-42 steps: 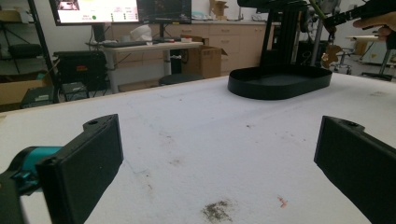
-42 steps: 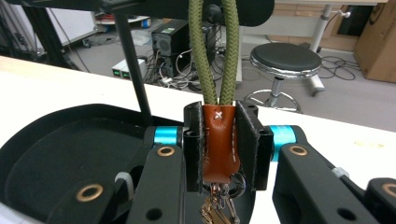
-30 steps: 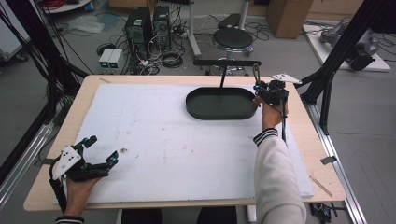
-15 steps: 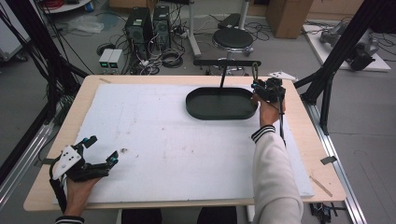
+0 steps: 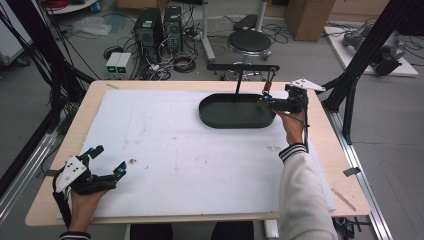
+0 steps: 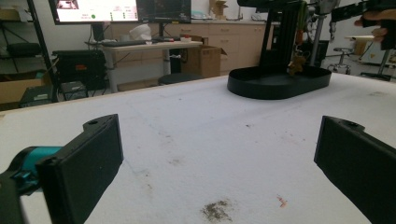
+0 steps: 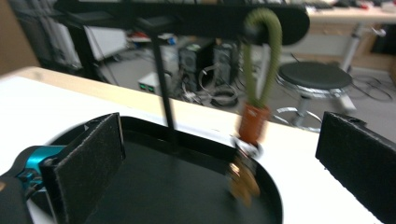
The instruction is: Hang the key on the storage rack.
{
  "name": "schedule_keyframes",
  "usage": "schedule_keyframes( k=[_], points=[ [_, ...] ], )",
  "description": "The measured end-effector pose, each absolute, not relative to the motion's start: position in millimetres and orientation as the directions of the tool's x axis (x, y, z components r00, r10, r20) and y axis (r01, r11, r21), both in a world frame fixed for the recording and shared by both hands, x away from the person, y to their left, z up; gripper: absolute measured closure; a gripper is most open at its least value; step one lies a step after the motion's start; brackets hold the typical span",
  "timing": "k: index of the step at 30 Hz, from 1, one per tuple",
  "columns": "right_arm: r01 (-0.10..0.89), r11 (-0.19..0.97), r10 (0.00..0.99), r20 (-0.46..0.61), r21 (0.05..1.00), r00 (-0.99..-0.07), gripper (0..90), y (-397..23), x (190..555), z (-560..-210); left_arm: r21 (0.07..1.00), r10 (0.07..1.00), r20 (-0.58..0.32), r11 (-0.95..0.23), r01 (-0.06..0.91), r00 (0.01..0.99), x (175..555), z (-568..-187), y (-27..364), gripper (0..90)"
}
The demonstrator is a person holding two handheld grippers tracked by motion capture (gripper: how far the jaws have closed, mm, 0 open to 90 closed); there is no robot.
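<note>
keychain (image 7: 253, 116) hangs vertically from stand (image 5: 242, 67)

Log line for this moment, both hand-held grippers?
left hand-held gripper: open, near table corner | right hand-held gripper: open, facing keychain on stand over tray

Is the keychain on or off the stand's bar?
On. The keychain hangs by its olive loop from the black bar, over the tray, between the open right tongs.

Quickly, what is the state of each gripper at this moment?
Left gripper: open, holding nothing, resting low over the white table cover.
Right gripper: open, holding nothing, jaws on either side of the hanging keychain.
</note>
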State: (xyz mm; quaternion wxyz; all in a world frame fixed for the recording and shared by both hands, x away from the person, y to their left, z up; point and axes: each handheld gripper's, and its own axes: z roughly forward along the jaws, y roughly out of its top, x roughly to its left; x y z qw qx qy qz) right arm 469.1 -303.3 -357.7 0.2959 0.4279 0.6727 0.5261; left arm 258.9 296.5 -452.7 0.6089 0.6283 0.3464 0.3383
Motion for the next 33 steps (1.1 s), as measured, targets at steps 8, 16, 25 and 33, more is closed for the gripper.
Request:
schedule_keyframes(
  k=[8,16,25,33],
  points=[
    [0.158,0.09,0.828,0.014,0.983,-0.56,0.3,-308.6,395.4,-353.0,1.0,0.847,0.005,-0.019,0.021,0.531,258.6,-452.7,296.5,1.7],
    [0.008,0.043,0.776,-0.028,0.999,-0.63,0.3,-315.7,332.5,-380.8,0.999,0.846,0.009,-0.034,0.036,0.533,260.3,-452.1,295.5,1.7],
    [0.003,0.042,0.779,-0.031,0.999,-0.627,0.3,-319.9,306.4,-418.9,0.999,0.847,0.008,-0.033,0.037,0.532,259.9,-452.2,294.8,1.7],
    [0.019,0.015,0.774,0.001,1.0,-0.634,0.3,-322.0,293.6,-442.3,0.999,0.846,0.014,-0.033,0.027,0.533,259.2,-452.4,295.5,1.7]
  ],
)
